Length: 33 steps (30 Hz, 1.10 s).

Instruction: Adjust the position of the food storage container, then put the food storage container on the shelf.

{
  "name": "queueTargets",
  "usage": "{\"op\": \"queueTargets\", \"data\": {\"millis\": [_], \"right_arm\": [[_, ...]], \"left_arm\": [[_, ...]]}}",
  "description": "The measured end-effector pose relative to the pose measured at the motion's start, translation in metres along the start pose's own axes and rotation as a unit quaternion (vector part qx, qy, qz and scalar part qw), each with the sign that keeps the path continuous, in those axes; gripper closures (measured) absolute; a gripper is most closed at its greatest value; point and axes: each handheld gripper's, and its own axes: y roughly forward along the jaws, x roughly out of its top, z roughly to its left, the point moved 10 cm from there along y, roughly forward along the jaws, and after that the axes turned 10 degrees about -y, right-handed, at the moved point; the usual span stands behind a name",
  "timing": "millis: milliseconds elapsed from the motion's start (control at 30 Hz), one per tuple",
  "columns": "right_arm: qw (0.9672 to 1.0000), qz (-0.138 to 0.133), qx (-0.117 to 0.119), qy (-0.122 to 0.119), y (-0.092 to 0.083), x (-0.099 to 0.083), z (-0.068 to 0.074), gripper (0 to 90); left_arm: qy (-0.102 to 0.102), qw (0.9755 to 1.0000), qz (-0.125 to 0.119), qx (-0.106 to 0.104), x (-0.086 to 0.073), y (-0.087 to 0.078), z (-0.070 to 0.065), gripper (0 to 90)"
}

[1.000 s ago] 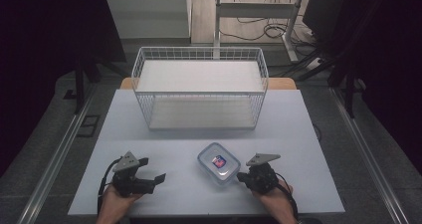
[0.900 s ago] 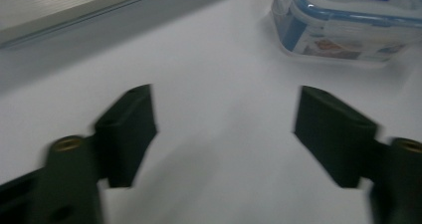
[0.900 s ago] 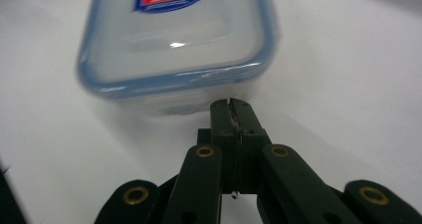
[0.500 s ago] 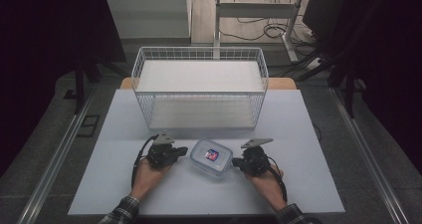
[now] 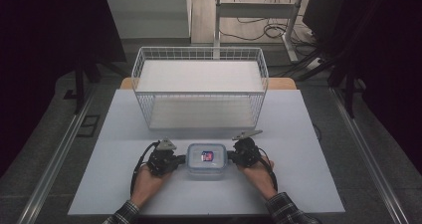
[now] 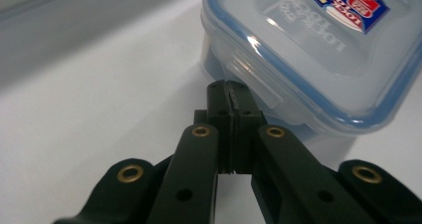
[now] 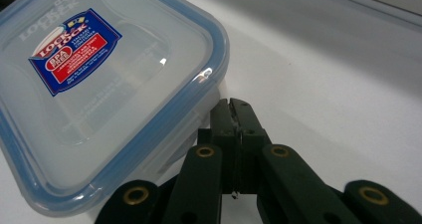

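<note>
Clear lidded box [image 5: 206, 160], blue seal, red-blue label.

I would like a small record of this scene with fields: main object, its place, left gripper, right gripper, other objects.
main object: clear food container with blue-edged lid, lid on
place: on the white table, in front of the wire basket
left gripper: jaws shut, tips at a side latch of the container
right gripper: jaws shut, tips at the opposite side
other objects: wire basket, nothing seen in it

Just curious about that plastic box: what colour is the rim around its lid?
Blue, on the clear lid of the plastic box; the right gripper view shows it best.
</note>
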Motion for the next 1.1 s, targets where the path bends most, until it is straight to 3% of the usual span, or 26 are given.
{"op": "queueTargets", "data": {"millis": [67,133,200,300,333,367,433,500,567,667,900,1100], "right_arm": [[1.0000,-0.001,0.001,-0.003,0.000,0.000,0.001,89.4],[0.9999,-0.009,-0.004,-0.010,-0.008,0.001,-0.002,89.2],[0.9997,-0.012,-0.011,-0.016,-0.011,0.001,-0.004,89.1],[0.9989,-0.036,-0.023,-0.020,-0.030,0.001,-0.010,83.3],[0.9989,-0.036,-0.023,-0.020,-0.030,0.001,-0.010,83.3],[0.9988,-0.040,-0.020,-0.019,-0.034,0.000,-0.010,78.5],[0.9987,-0.046,-0.001,-0.024,-0.040,-0.004,-0.006,59.2],[0.9985,-0.049,0.013,-0.020,-0.043,-0.008,-0.002,41.3],[0.9981,-0.053,0.023,-0.020,-0.044,-0.009,0.002,31.3],[0.9982,-0.052,0.021,-0.021,-0.040,-0.005,0.006,19.5],[0.9985,-0.048,0.022,-0.016,-0.041,-0.001,0.007,19.1],[0.9969,-0.070,0.033,-0.012,-0.042,0.014,0.012,21.8]], "left_arm": [[0.008,0.9999,0.000,0.010,0.000,-0.002,0.000,89.2],[0.004,0.9995,-0.017,0.027,0.007,-0.011,0.006,84.6],[0.002,0.9993,-0.024,0.030,0.008,-0.017,0.010,83.0],[-0.010,0.9991,-0.038,0.016,0.007,-0.028,0.015,66.8],[-0.015,0.9990,-0.041,0.005,0.006,-0.031,0.014,66.8],[-0.023,0.9988,-0.040,-0.014,0.004,-0.035,0.013,59.7],[-0.027,0.9985,-0.040,-0.027,0.002,-0.037,0.012,43.9],[-0.024,0.9986,-0.038,-0.028,0.000,-0.037,0.012,33.2],[-0.017,0.9988,-0.036,-0.029,-0.001,-0.035,0.011,22.5],[-0.006,0.9994,-0.032,-0.012,-0.001,-0.033,0.010,11.3],[-0.015,0.9986,-0.037,-0.034,0.005,-0.031,0.002,7.5],[-0.014,0.9977,-0.043,-0.051,0.015,-0.022,-0.008,9.6]]}}
